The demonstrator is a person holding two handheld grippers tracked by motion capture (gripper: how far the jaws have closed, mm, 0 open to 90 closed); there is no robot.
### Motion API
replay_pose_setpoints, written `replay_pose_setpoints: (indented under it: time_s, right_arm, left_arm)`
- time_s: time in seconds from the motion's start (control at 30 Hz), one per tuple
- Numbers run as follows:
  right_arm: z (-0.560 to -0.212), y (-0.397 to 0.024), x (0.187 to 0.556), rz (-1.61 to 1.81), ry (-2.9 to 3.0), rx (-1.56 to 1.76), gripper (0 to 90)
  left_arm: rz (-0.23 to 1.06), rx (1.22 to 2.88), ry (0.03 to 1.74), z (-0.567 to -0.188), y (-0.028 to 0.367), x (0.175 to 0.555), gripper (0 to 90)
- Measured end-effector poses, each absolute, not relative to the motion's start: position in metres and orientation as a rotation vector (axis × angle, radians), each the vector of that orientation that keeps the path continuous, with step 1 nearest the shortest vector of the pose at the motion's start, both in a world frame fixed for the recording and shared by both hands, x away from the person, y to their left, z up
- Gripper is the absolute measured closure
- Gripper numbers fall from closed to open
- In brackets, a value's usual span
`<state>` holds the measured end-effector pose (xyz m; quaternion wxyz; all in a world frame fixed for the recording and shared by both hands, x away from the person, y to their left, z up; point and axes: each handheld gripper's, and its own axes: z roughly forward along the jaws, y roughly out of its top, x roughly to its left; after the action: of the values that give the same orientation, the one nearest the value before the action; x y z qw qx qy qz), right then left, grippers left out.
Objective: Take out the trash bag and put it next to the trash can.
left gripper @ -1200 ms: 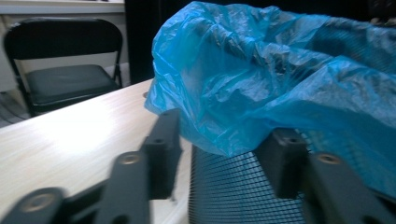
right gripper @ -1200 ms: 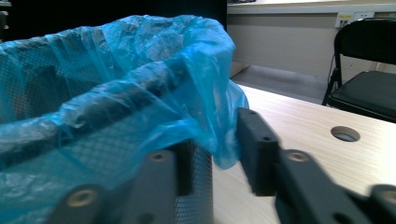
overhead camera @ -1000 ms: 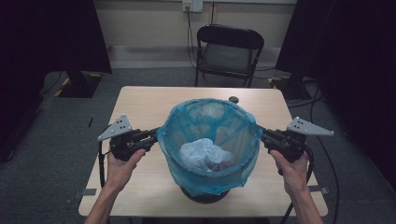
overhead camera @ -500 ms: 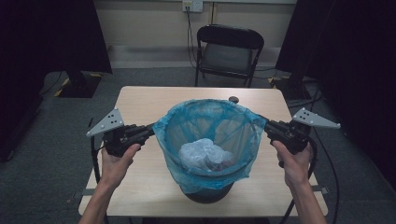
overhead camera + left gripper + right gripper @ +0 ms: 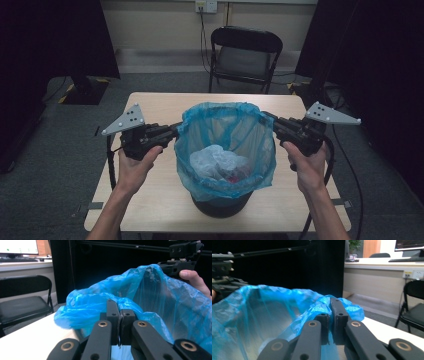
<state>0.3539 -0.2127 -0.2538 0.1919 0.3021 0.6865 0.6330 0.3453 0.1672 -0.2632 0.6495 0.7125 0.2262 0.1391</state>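
Note:
A blue plastic bag [image 5: 227,131] lines a black bin [image 5: 220,206] on the wooden table [image 5: 150,200]. Crumpled white waste [image 5: 216,161] lies inside it. My left gripper [image 5: 176,132] is shut on the bag's left rim, and my right gripper [image 5: 270,121] is shut on the right rim. Between them the bag's mouth is stretched wide and held above the bin. In the left gripper view the jaws [image 5: 120,315] pinch blue film [image 5: 160,302], with the right gripper [image 5: 181,261] across the bag. The right gripper view has its jaws [image 5: 331,312] clamped on the film [image 5: 262,307].
The bin stands near the table's front edge. A black folding chair [image 5: 245,52] stands behind the table's far edge. Black curtains hang at both sides. Cables trail from both grippers down off the table sides.
Both grippers have risen with the bag's rim in them. The bag now stands taller and is pulled further out of the bin.

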Motion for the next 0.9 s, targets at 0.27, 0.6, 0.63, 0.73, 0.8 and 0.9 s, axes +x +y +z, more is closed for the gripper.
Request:
replay_pose_setpoints:
  time_s: [0.27, 0.6, 0.63, 0.73, 0.8, 0.9]
  right_arm:
    - [-0.218, -0.179, 0.348, 1.883, 1.983, 0.698, 78.9]
    - [-0.217, -0.137, 0.352, 1.855, 2.141, 0.618, 38.9]
    - [-0.217, -0.134, 0.352, 1.849, 2.146, 0.615, 37.1]
    - [-0.218, -0.128, 0.354, 1.87, 2.175, 0.582, 51.6]
    - [-0.219, -0.125, 0.354, 1.869, 2.203, 0.54, 69.7]
    - [-0.219, -0.124, 0.353, 1.853, 2.209, 0.528, 82.9]
  left_arm:
    - [0.282, 1.59, 0.446, -0.231, 0.137, 0.348, 88.5]
    - [0.242, 1.569, 0.365, -0.202, 0.108, 0.35, 88.3]
    - [0.204, 1.574, 0.346, -0.201, 0.105, 0.35, 88.1]
    - [0.193, 1.588, 0.342, -0.204, 0.102, 0.35, 86.5]
    - [0.198, 1.59, 0.345, -0.205, 0.102, 0.35, 81.6]
    - [0.274, 1.572, 0.406, -0.21, 0.109, 0.349, 53.9]
